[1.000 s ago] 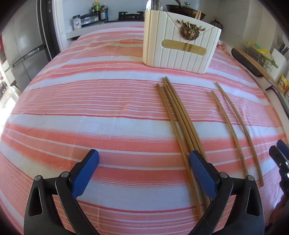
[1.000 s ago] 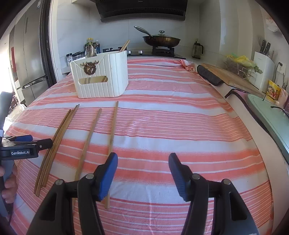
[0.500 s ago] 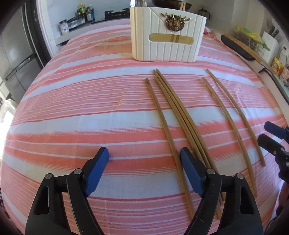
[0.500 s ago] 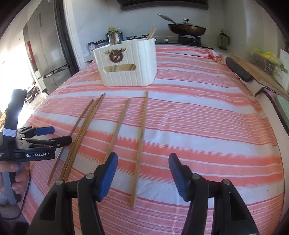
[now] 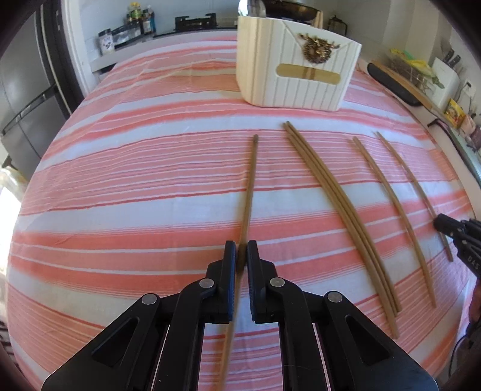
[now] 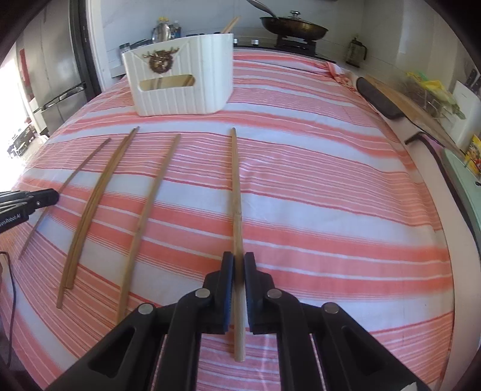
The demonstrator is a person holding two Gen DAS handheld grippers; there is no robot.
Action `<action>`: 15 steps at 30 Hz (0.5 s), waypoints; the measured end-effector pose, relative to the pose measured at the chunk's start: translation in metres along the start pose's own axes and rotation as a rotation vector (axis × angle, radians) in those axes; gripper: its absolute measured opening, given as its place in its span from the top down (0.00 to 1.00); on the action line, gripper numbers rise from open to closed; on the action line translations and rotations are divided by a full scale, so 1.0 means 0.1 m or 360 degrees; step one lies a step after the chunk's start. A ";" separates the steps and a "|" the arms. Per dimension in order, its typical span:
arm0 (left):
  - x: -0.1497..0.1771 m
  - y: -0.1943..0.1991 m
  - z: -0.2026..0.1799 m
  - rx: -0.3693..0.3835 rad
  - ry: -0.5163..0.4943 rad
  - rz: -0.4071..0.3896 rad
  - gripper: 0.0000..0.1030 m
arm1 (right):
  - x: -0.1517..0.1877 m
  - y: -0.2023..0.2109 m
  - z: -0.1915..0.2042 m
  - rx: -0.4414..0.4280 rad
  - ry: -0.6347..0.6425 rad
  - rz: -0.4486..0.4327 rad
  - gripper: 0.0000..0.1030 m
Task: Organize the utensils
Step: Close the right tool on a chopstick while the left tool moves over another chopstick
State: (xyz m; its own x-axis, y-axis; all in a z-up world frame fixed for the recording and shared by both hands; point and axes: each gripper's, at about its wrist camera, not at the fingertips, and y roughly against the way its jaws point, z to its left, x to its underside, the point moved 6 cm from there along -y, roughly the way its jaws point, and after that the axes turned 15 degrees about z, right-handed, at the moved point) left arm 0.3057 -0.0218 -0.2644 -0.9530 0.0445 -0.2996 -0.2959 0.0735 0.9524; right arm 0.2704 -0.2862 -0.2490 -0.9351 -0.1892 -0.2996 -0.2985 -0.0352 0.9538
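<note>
Left gripper [image 5: 241, 254]: angled steeply down at the striped tablecloth [image 5: 135, 186], jaws just closed and clamped on the leftmost chopstick [image 5: 250, 186] near its near end. Seen also at the left edge of the right wrist view [image 6: 45, 197], tip over that same stick.

Right gripper [image 6: 239, 266]: angled steeply down, jaws just closed and clamped on the rightmost chopstick [image 6: 236, 186], the stick's near end sticking out below the pads. Seen at the right edge of the left wrist view [image 5: 445, 224].

Changes from a second ago: both pairs of jaws then wide apart with bare cloth between them, now pressed together on a stick each. Leftmost chopstick then close beside the bundle, now well apart from it, its far tip swung left. Rightmost chopstick likewise further from its neighbour.

Remaining on the cloth, between the two held sticks: bundle of chopsticks [image 5: 339, 204], lying touching side by side; single chopstick [image 5: 390, 204], lying alone to the right of the bundle.

Container: white ribbed utensil box [image 5: 296, 66], upright at the far end of the cloth, gold deer-head emblem [image 5: 318, 51] on its front, slot handle below it. Contents: wooden pieces visible through the slot, and wooden tips [image 6: 230, 25] rising above the rim; kind unclear.

Background: lidded pan [image 6: 293, 27] on the stove behind.
</note>
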 end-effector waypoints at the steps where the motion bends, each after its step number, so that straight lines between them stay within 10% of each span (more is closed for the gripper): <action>1: -0.01 0.00 0.05 0.0010 0.0014 0.0005 0.93 | 0.03 0.01 -0.05 0.0036 -0.0018 0.0004 0.93; 4: -0.06 -0.01 0.12 0.0034 0.0065 0.0006 0.91 | 0.08 0.03 -0.11 0.0061 -0.0042 -0.0014 0.92; 9: -0.17 -0.04 0.10 -0.0012 0.0052 -0.0033 0.36 | 0.03 0.03 -0.08 0.0015 -0.0015 -0.0046 0.64; 15: -0.26 -0.14 0.10 -0.0110 -0.0003 -0.0048 0.27 | -0.09 -0.06 -0.06 -0.0017 0.0036 -0.0021 0.60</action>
State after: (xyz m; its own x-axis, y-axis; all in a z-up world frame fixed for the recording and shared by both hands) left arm 0.3353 -0.0140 -0.2708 -0.9435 0.0453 -0.3282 -0.3283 0.0062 0.9446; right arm 0.2820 -0.2899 -0.2520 -0.9265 -0.2108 -0.3116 -0.3085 -0.0483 0.9500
